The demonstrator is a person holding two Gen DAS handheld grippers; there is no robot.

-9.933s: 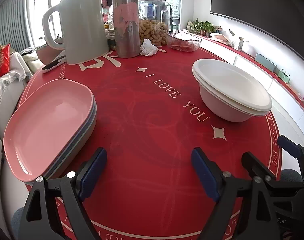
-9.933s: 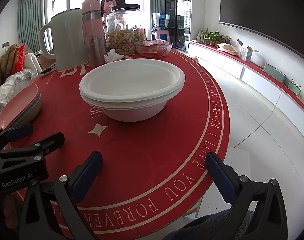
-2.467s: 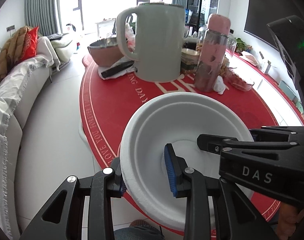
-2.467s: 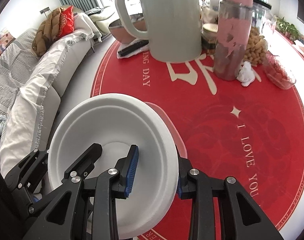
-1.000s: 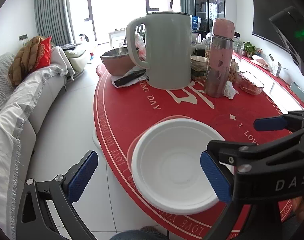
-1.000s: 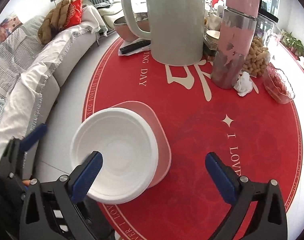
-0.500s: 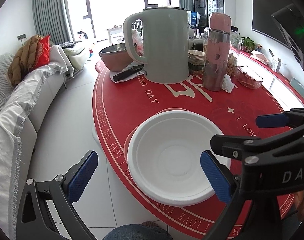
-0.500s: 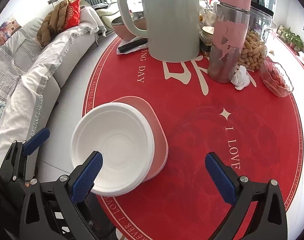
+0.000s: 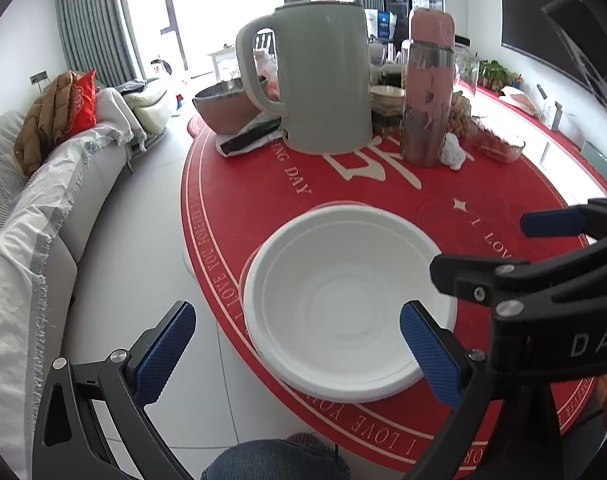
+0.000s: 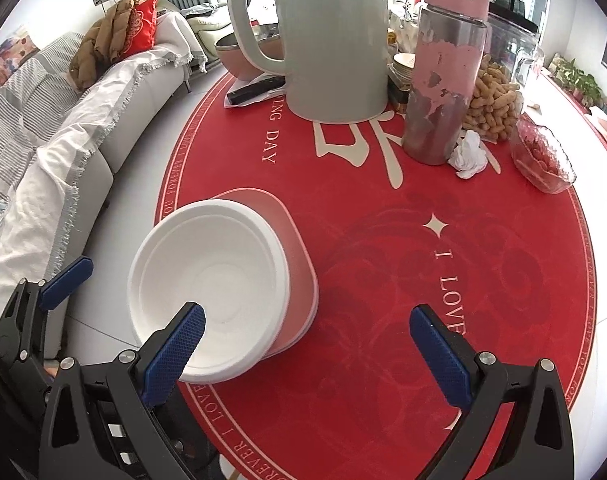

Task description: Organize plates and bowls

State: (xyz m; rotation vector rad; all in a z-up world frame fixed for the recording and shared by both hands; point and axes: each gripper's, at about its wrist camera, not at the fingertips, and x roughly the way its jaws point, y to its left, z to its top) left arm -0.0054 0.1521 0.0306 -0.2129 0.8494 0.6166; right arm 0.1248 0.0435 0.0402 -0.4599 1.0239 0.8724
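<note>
Bowls (image 10: 211, 292) sit stacked on the pink plates (image 10: 299, 264) at the tabletop (image 10: 383, 320) edge; both the left gripper (image 9: 295, 344) and right gripper (image 10: 307, 352) hang wide, empty; stacking looks done, next retreat clear

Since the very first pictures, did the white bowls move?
Yes. The white bowls went from the table's right side to its left edge, onto the pink plates, nearer the sofa.

Grey kettle (image 10: 327, 36) beside pink bottle (image 10: 443, 68) — peanut jar (image 10: 499, 80) behind — on the red table (image 10: 383, 280).
</note>
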